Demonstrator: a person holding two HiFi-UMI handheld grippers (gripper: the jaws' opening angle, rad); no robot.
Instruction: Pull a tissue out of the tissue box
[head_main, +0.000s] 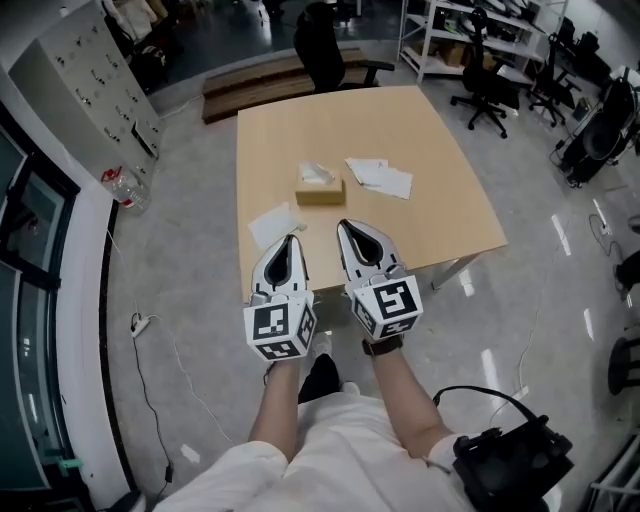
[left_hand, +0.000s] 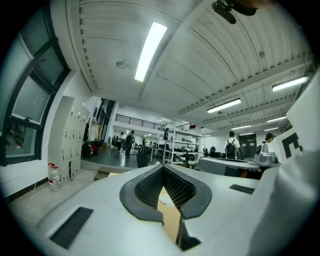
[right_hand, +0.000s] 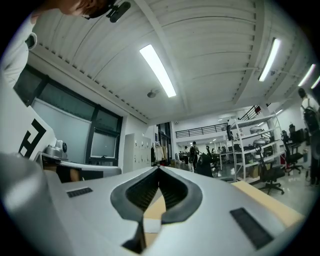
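Note:
A tan tissue box with a white tissue sticking out of its top stands near the middle of the wooden table. Both grippers hover side by side over the table's near edge, pointing level toward the box and well short of it. My left gripper is shut with nothing in it, and its tips meet in the left gripper view. My right gripper is shut and empty too, as the right gripper view shows. A strip of table top shows through the gap behind each pair of tips.
Loose white tissues lie right of the box, and another tissue lies near the left gripper's tip. A black office chair stands at the table's far side. A water bottle and a cable are on the floor at left.

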